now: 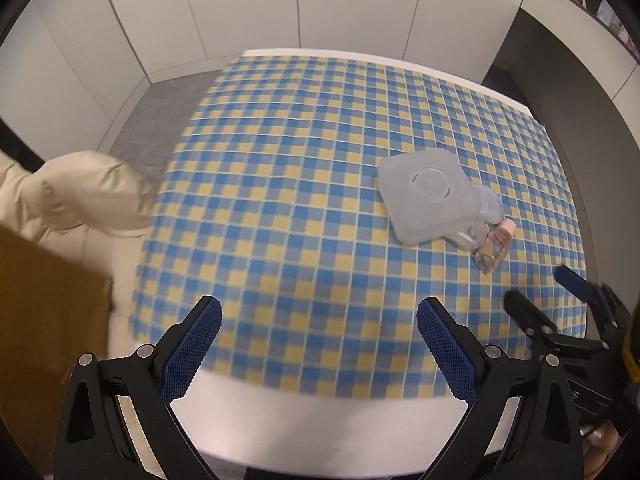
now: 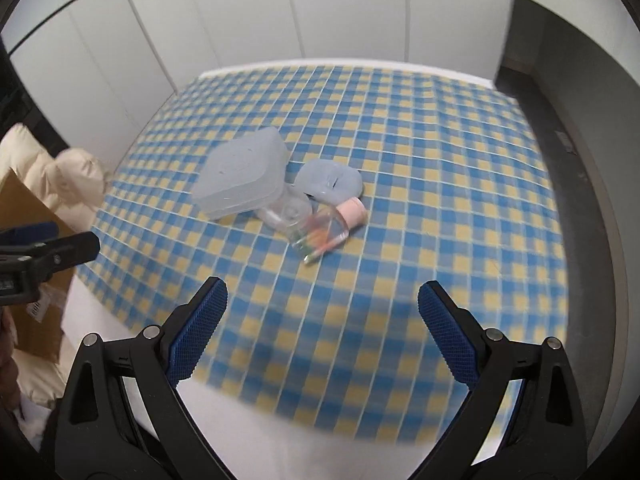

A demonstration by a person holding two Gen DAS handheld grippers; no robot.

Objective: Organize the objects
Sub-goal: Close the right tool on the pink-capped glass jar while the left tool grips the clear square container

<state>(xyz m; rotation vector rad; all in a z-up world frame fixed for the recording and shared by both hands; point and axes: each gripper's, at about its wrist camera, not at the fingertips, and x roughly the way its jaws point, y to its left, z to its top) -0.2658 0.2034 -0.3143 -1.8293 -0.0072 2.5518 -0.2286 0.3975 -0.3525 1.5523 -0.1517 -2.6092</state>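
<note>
A translucent blue-grey square box rests tilted on the checked tablecloth. Beside it lie a small rounded lid, a clear round piece and a clear bottle with a pink cap lying on its side. My left gripper is open and empty above the cloth's near edge. My right gripper is open and empty, short of the bottle. The right gripper also shows at the right of the left wrist view.
A brown cardboard box and a cream padded jacket sit off the table's left side. White wall panels stand behind the table. A dark strip runs along the right.
</note>
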